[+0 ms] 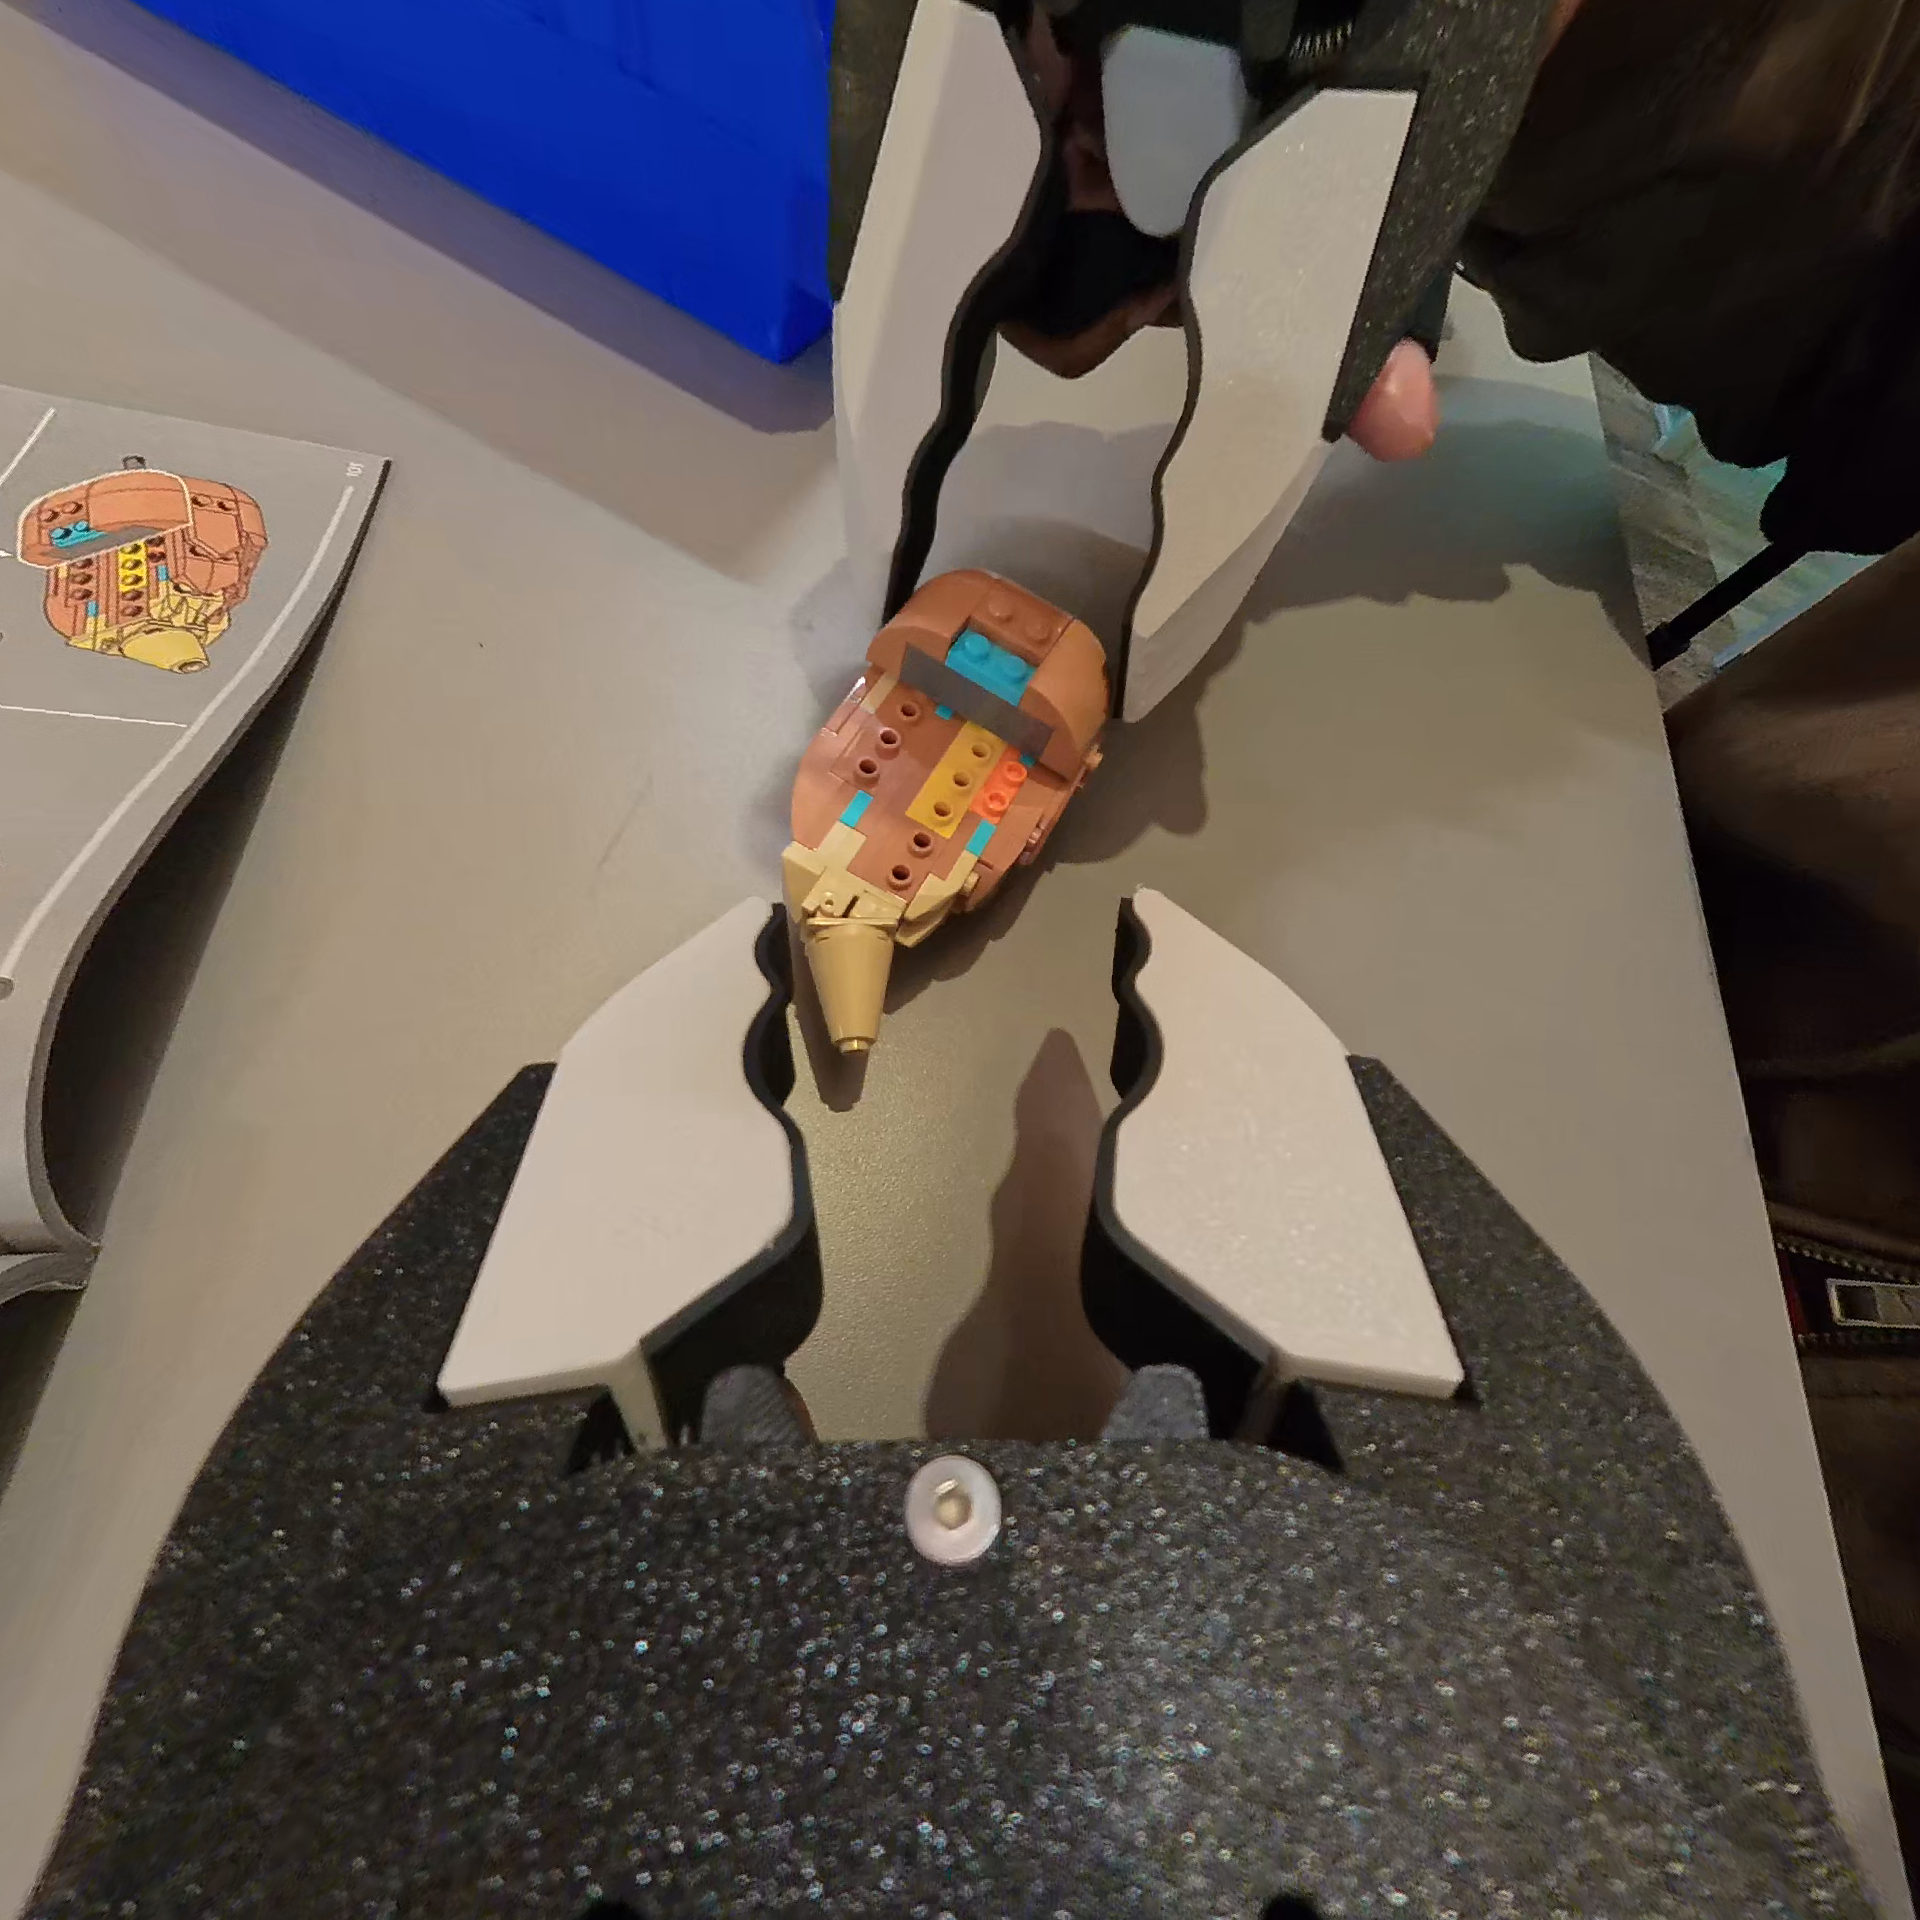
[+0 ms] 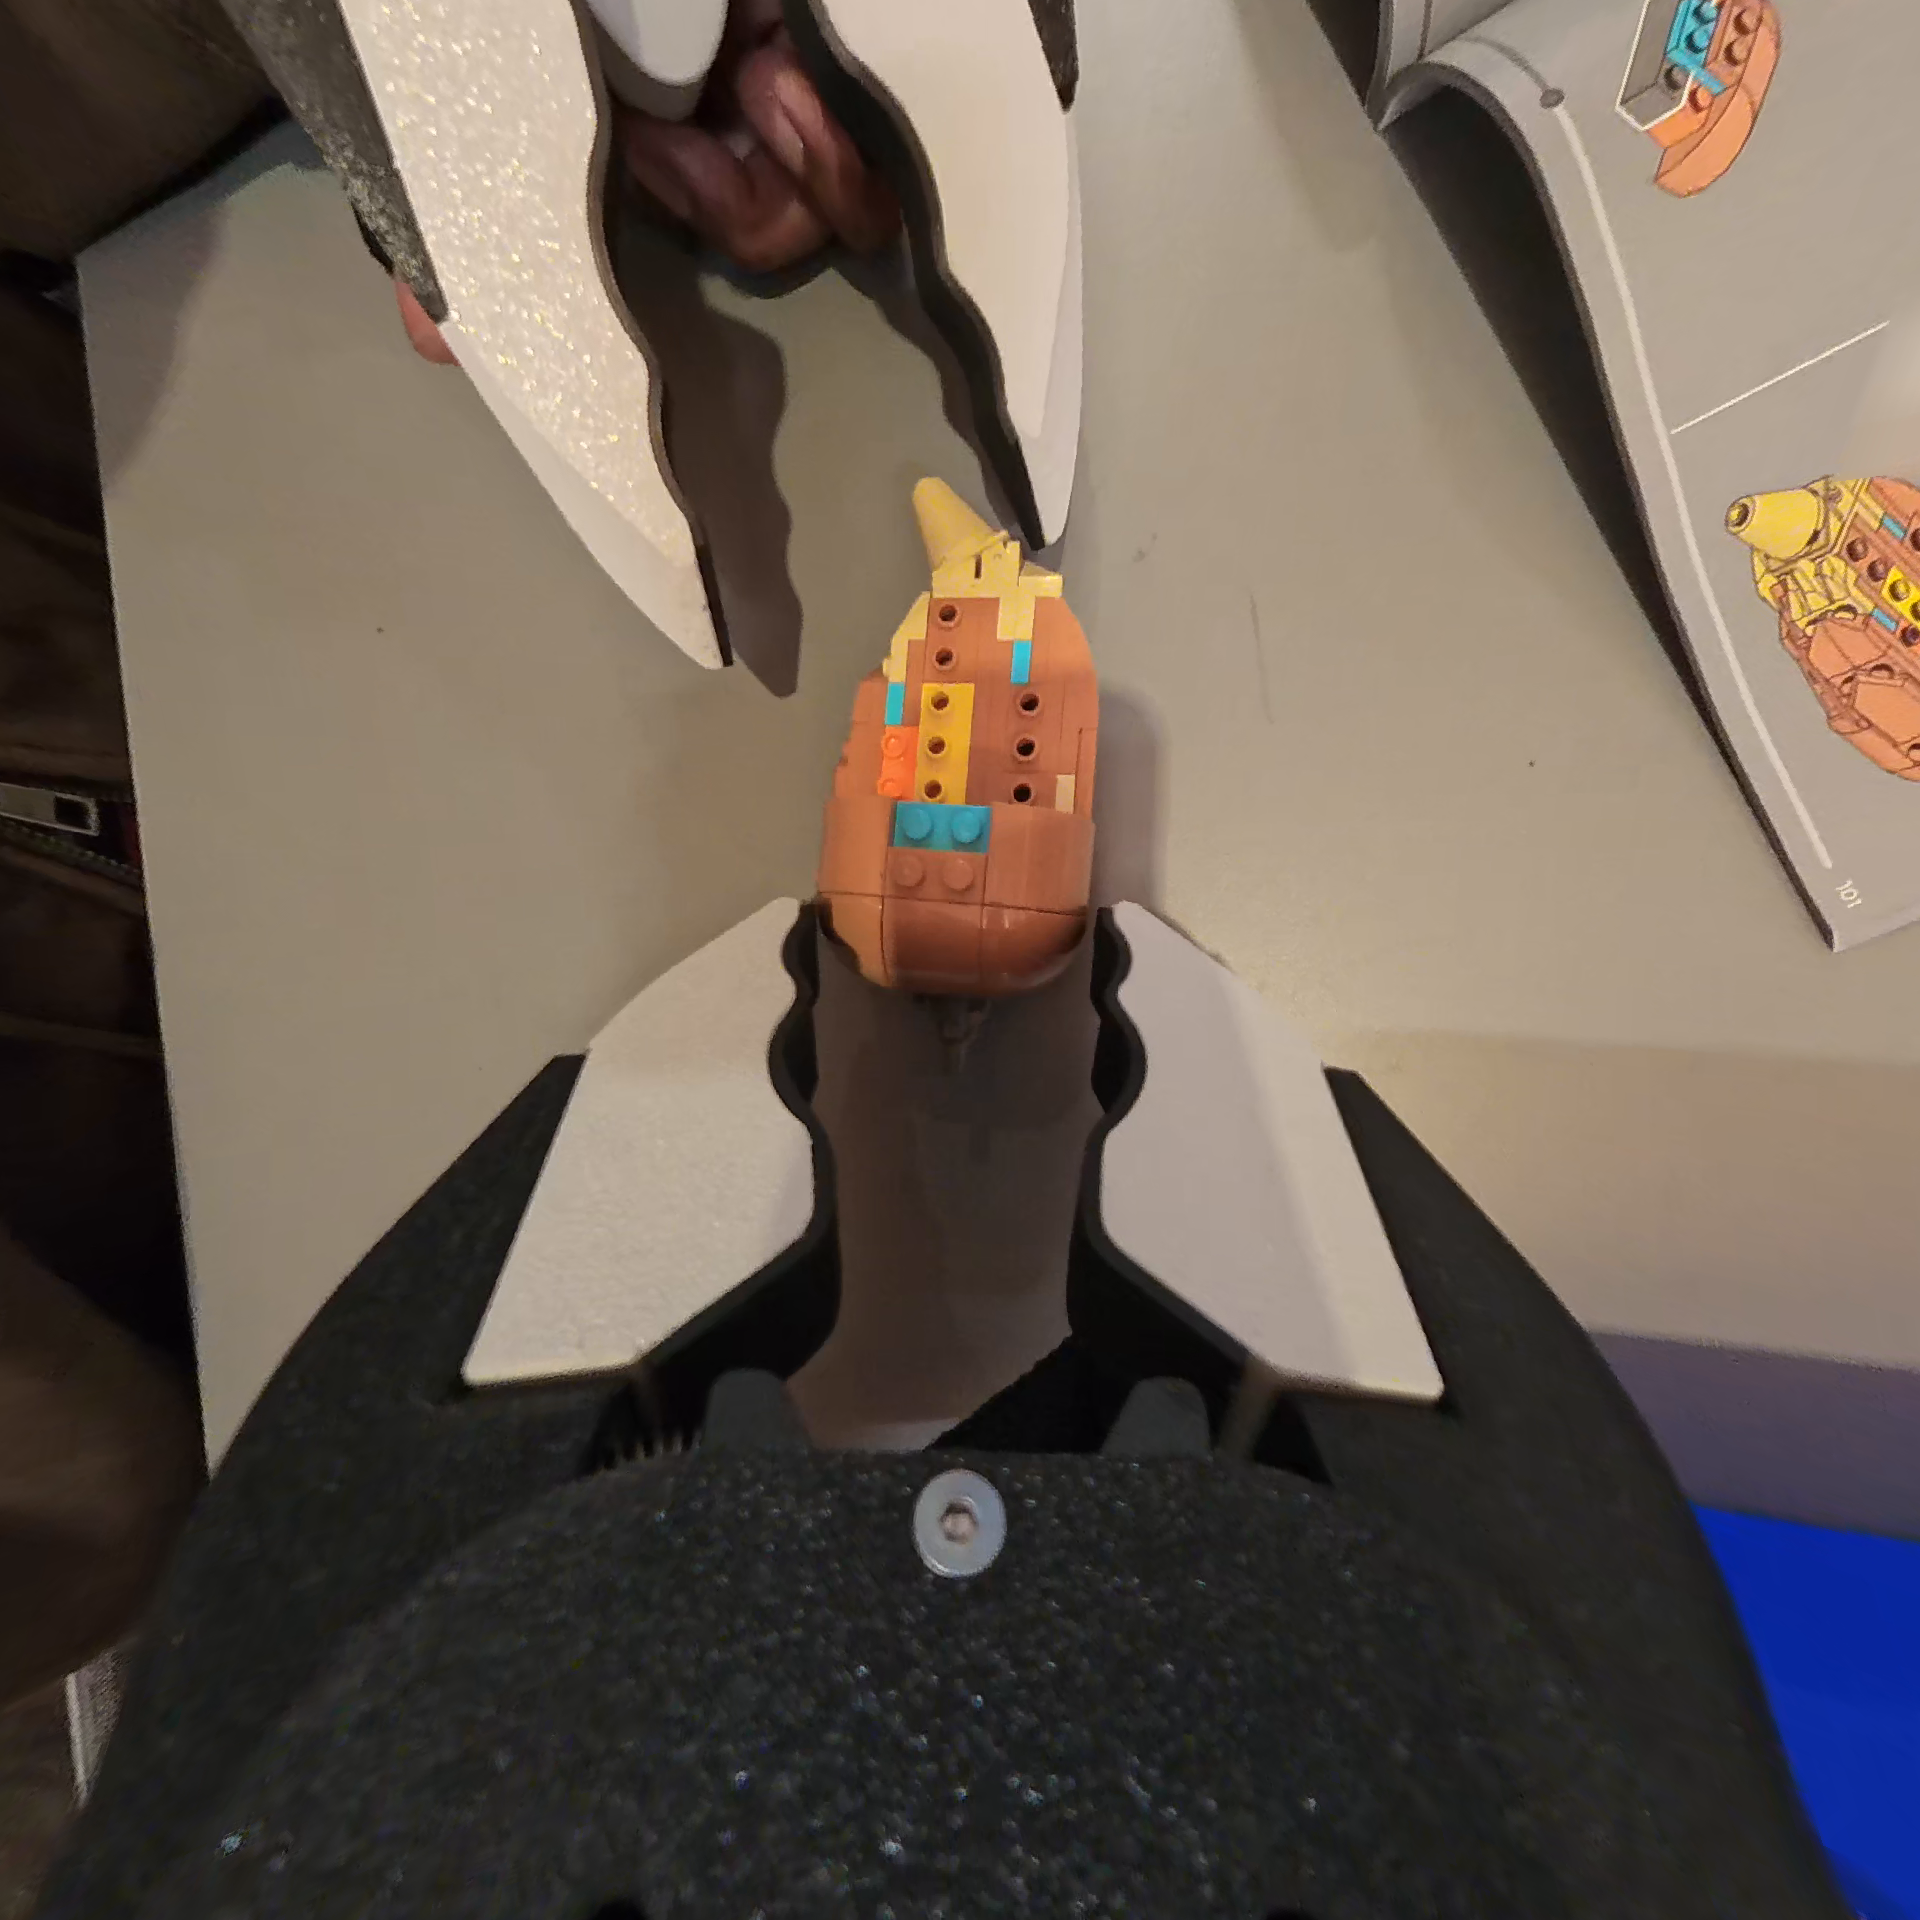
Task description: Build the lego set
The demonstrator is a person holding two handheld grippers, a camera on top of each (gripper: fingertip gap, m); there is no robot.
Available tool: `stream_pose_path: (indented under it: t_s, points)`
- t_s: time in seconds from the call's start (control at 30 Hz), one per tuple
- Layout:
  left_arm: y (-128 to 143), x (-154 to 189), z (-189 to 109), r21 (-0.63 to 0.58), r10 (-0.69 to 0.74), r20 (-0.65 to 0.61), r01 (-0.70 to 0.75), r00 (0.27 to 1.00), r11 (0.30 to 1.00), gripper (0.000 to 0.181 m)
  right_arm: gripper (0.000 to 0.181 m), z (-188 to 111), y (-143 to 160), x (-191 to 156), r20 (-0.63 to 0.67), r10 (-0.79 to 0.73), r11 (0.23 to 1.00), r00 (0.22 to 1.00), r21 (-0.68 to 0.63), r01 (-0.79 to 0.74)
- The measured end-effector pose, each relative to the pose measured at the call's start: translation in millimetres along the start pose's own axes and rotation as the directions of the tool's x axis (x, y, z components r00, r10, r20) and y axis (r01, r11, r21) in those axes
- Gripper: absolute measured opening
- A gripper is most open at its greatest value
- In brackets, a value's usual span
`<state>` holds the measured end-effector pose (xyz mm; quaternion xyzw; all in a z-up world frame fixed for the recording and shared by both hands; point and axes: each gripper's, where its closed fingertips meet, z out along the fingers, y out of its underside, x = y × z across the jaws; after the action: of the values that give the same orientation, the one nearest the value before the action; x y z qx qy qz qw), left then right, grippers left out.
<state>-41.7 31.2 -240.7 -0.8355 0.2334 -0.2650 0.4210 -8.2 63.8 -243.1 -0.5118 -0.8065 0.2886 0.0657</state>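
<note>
1. Lego model (image 1: 940,774) lies on the grey tabletop (image 1: 499,935) at the middle of both wrist views; we see a rounded brown hull with a tan cone at one end, plus teal, yellow and orange bricks on its studded top.
2. In the left wrist view, we find the left hand-held gripper (image 1: 951,935) spread wide at the lower centre, its two fingers apart with the cone tip lying just inside the left finger and the right finger well clear.
3. We cannot tell from that view whether the left finger touches the cone.
4. The right hand-held gripper (image 1: 1003,655) enters from the top of the same view, its fingers parted on either side of the model's rounded brown end.
5. In the right wrist view, the right hand-held gripper (image 2: 945,920) sits at the lower centre, and the rounded end (image 2: 951,935) lies between its fingertips; the gap is close to the hull's width, yet we cannot confirm contact on either side.
6. The left hand-held gripper (image 2: 883,592) comes down from the upper part of that view, splayed, one tip just beside the cone (image 2: 940,520).
7. An open instruction booklet (image 1: 156,727) rests at the left edge of the left view and at the upper right of the right view (image 2: 1714,468).
8. A blue box (image 1: 520,135) sits at the upper left of the left view.
</note>
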Motion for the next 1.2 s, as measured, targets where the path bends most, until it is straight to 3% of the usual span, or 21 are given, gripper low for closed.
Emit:
stream_pose_path:
  t_s: [0.8, 1.2]
  points:
    - [-1.9, 1.1, -2.4, 0.018, 0.065, 0.011, -0.065, 0.998, 0.998, 0.065, 0.068, -5.2, -6.7, -3.3, 0.037, -0.094, 0.995, 0.995, 0.024, 0.093]
    - [-6.9, -7.8, 4.5, -0.003, 0.210, 0.002, -0.210, 0.978, 0.978, 0.081, 0.076, -14.2, -1.2, -8.2, -0.066, -0.091, 0.962, 0.994, 0.254, 0.105]
